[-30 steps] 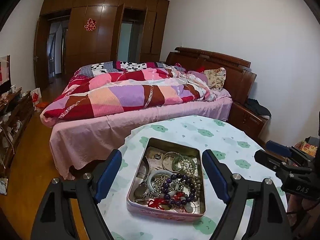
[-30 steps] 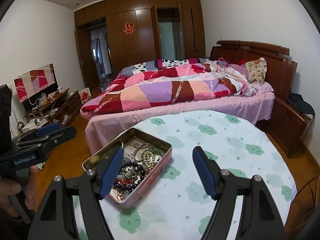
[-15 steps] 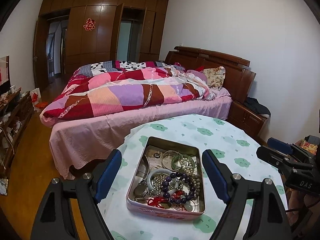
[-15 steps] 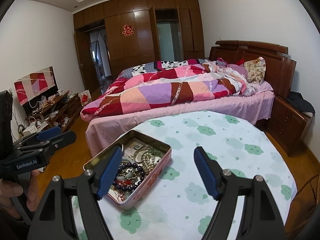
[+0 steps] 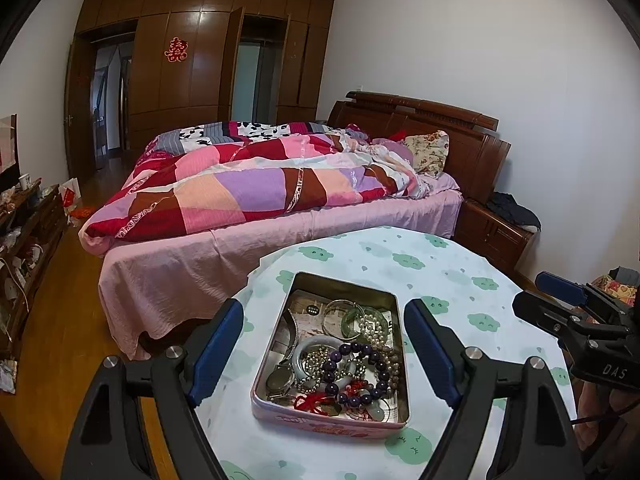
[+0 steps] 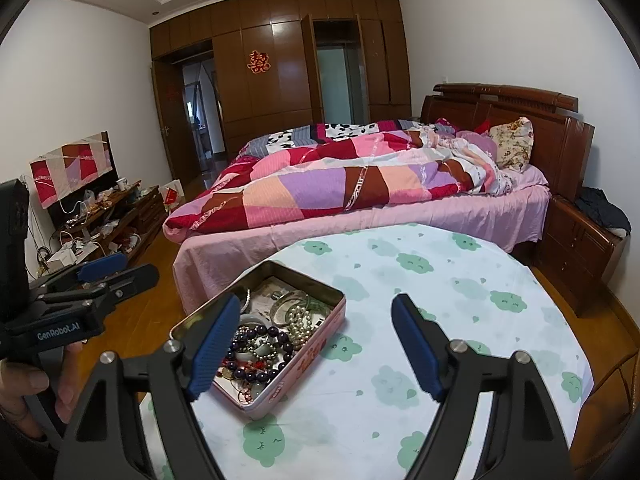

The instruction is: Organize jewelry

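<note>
An open pink tin (image 5: 328, 420) sits on the round table (image 5: 440, 272) and holds tangled jewelry: a purple bead bracelet (image 5: 334, 366), a pearl strand (image 5: 368, 324), silver bangles and a watch. My left gripper (image 5: 323, 305) hovers open above the tin's near side, its pads touching nothing. In the right wrist view the tin (image 6: 312, 356) lies to the lower left, with the purple beads (image 6: 256, 330) and the pearls (image 6: 300, 324) showing. My right gripper (image 6: 317, 300) hangs above the tin's right corner; its jaws are opening and grip nothing.
The table (image 6: 440, 280) has a white cloth with green clouds. Beyond it stands a bed (image 6: 360, 184) with a patchwork quilt, and a nightstand (image 6: 580, 240) at the right. A cluttered TV stand (image 6: 112, 220) lines the left wall. A hand (image 6: 24, 388) holds the left gripper's handle.
The right gripper's jaws have spread slightly wider. Both hands and the tin have stayed where they were.
</note>
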Demonstrator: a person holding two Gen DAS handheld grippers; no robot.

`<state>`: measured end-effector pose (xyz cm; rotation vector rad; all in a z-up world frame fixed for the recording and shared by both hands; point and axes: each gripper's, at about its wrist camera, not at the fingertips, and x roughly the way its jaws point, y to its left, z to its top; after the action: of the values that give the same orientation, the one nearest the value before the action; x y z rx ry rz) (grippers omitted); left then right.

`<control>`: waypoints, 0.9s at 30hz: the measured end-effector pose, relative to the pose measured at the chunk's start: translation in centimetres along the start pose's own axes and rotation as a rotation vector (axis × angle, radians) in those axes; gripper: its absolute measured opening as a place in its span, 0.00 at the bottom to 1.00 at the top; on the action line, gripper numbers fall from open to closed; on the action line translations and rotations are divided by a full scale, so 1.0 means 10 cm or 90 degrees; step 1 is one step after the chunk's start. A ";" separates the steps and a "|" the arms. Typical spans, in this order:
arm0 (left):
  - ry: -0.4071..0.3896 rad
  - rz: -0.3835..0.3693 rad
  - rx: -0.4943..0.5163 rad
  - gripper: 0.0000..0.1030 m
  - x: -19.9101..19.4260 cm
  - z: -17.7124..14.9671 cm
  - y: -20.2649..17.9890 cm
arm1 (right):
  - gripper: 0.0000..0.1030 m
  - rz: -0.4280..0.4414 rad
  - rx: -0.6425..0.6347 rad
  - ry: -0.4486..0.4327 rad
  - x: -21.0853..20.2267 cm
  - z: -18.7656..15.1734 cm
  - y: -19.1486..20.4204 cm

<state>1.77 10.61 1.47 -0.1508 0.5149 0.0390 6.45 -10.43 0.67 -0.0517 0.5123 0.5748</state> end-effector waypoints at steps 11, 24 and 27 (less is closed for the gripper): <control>0.005 -0.005 -0.001 0.80 0.00 -0.03 0.00 | 0.80 0.000 0.000 -0.001 0.00 0.00 0.00; 0.008 -0.011 0.015 0.80 0.01 -0.05 -0.05 | 0.81 0.000 0.000 -0.003 -0.01 0.00 0.00; 0.011 -0.012 0.012 0.80 0.01 -0.05 -0.05 | 0.82 0.000 0.000 -0.004 -0.01 0.01 0.01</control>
<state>1.68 10.09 1.03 -0.1378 0.5305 0.0141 6.34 -10.44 0.81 -0.0506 0.5059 0.5743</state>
